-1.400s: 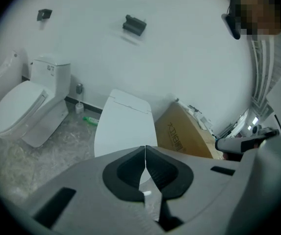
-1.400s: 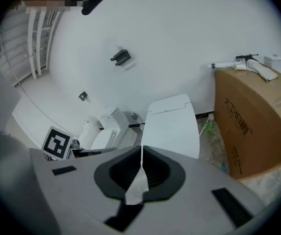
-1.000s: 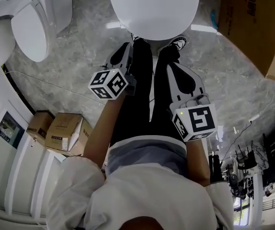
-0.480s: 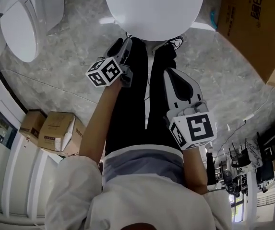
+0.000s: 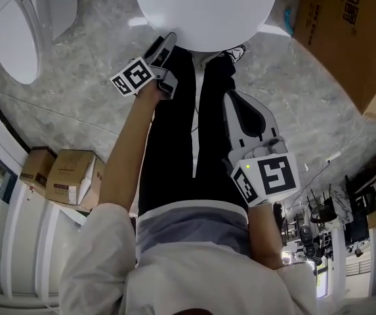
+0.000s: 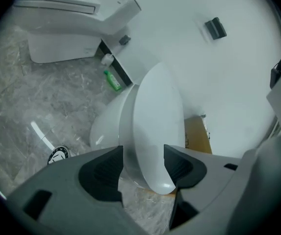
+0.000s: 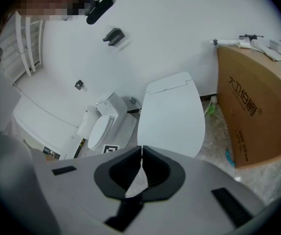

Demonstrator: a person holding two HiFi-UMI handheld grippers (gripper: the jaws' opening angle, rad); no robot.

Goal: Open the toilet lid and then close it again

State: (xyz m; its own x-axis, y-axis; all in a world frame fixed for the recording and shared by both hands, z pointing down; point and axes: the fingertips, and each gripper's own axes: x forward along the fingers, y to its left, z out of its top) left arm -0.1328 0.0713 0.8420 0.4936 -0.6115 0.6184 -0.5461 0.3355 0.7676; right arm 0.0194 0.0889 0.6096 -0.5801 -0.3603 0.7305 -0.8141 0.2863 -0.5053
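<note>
The white toilet lid (image 5: 204, 12) lies closed at the top of the head view. My left gripper (image 5: 163, 46) is at the lid's front edge. In the left gripper view its jaws are opening, the dark pads (image 6: 112, 169) stand wide apart, and the rounded front rim of the lid (image 6: 155, 131) shows in the gap between them. Whether a pad touches the rim I cannot tell. My right gripper (image 5: 247, 118) hangs lower in the head view, over the person's right leg and short of the lid. In its own view the right gripper (image 7: 141, 163) is shut on nothing, with the lid (image 7: 172, 116) beyond.
A second white toilet (image 5: 14, 38) stands at the left. A large cardboard box (image 5: 352, 38) is close on the lid's right. Small cartons (image 5: 69, 176) sit by the left wall. A green bottle (image 6: 113, 81) lies on the marble floor (image 5: 76, 97). The person's legs and shoes stand before the bowl.
My left gripper has dropped toward the lid's front edge and rolled, its marker cube turning. The right gripper has sunk slightly.
</note>
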